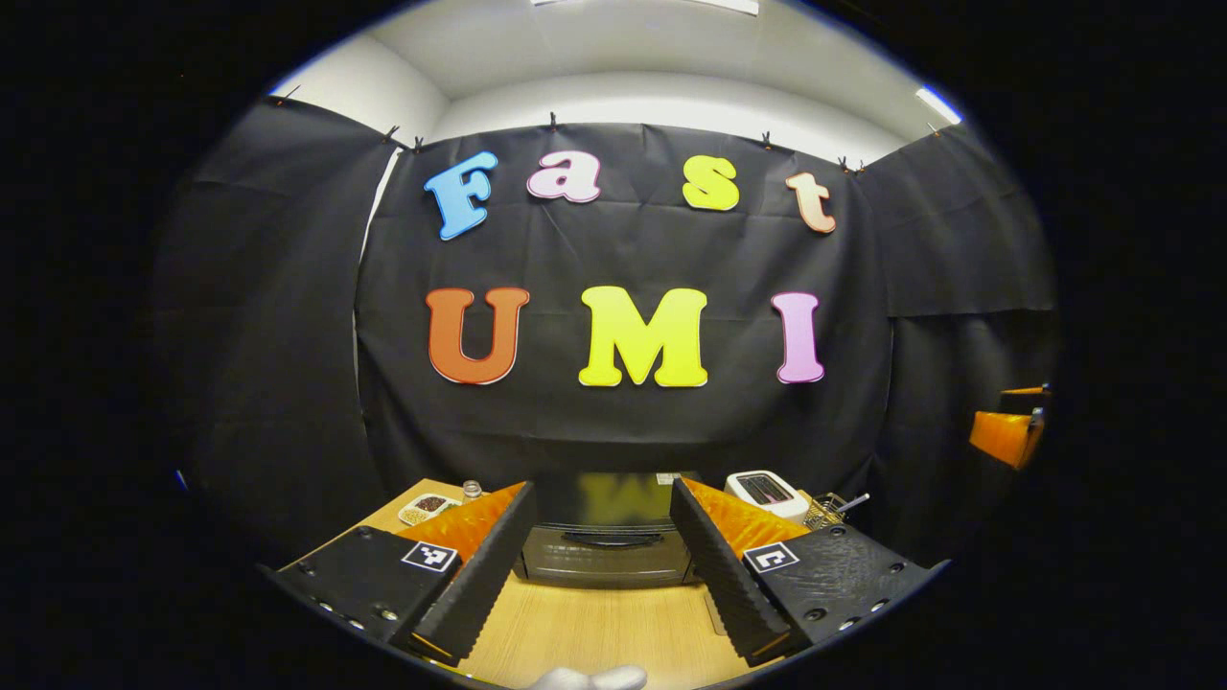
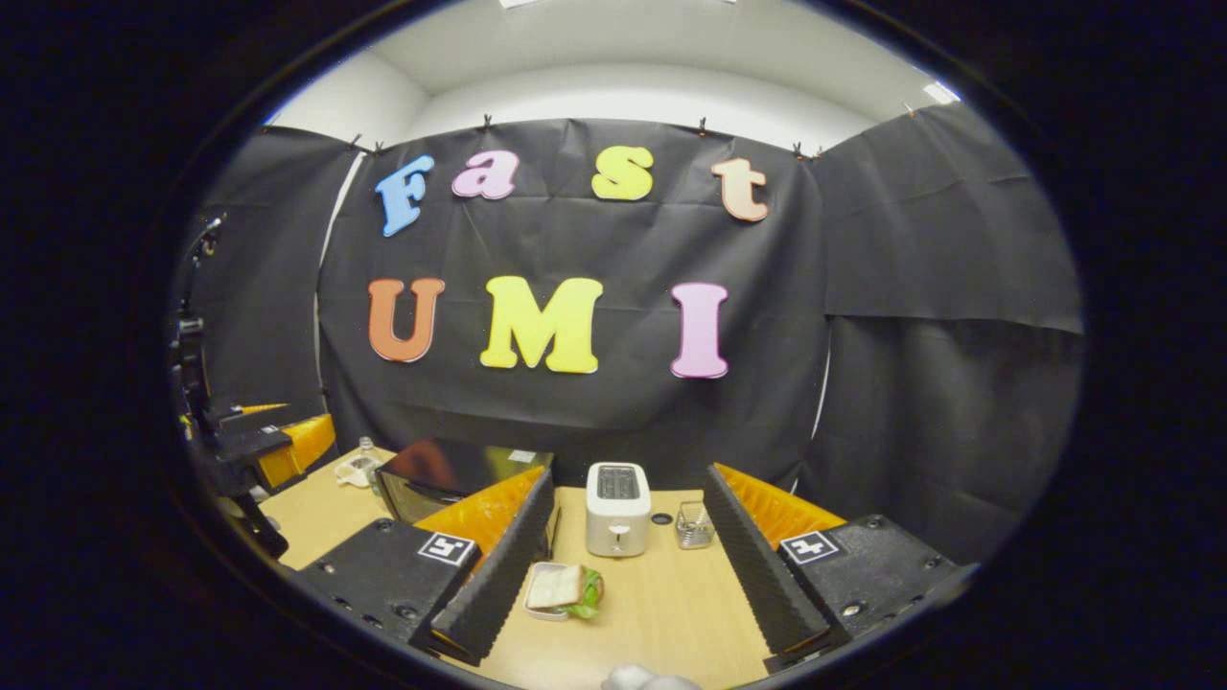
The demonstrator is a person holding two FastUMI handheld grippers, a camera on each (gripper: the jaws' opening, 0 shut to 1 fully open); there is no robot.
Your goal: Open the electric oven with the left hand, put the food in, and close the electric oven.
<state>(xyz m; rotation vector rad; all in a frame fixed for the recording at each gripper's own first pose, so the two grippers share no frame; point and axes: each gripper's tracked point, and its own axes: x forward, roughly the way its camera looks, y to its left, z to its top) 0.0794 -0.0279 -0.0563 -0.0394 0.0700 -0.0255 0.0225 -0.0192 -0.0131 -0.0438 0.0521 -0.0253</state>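
Your left gripper (image 1: 599,565) hangs with its jaws spread wide and empty, framing the electric oven (image 1: 606,546) straight ahead, likely lined up for its handle (image 1: 612,539). The oven is a dark, glossy box, door closed, at the table's (image 1: 594,628) back. Right of the oven stand a white toaster (image 2: 617,508) and, nearer you, the sandwich (image 2: 566,586) between your right gripper's (image 2: 633,575) open, empty fingers.

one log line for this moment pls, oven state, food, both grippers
oven: door shut | sandwich: on table, beside toaster | left gripper: jaws open, facing oven | right gripper: jaws open, empty
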